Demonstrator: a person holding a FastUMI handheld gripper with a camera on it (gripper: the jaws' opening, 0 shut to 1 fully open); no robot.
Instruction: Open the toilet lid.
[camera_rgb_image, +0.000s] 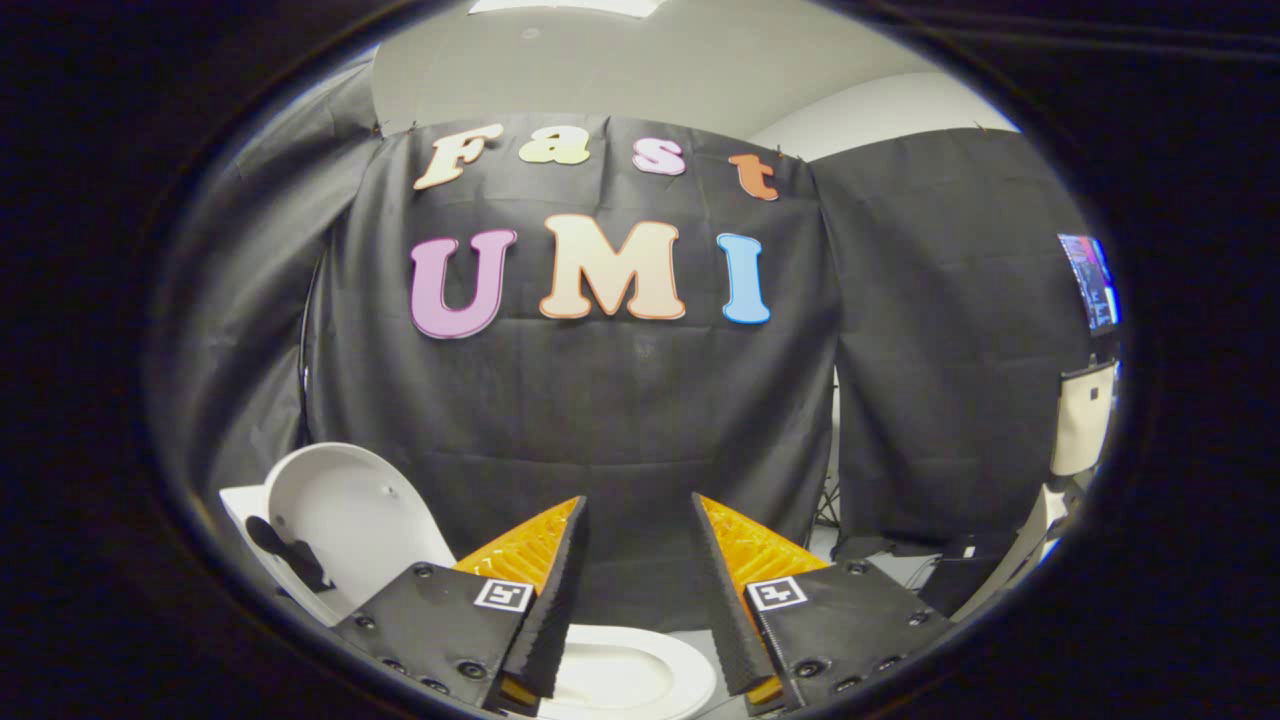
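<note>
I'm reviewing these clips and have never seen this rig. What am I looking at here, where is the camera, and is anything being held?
The camera rides on a hand-held two-finger gripper and looks forward along its fingers, the two wedge shapes at the bottom. They stand apart with nothing between them, so nothing is held. Below and between them is the white toilet seat around the bowl. To the left, beyond the fingers, the toilet lid stands raised, so it looks already open. Behind hangs the booth's black cloth wall; a screen glows far right.

The toilet lid (340, 520) is showing plain white; the seat (630, 675), at six o'clock, is showing white too.
</note>
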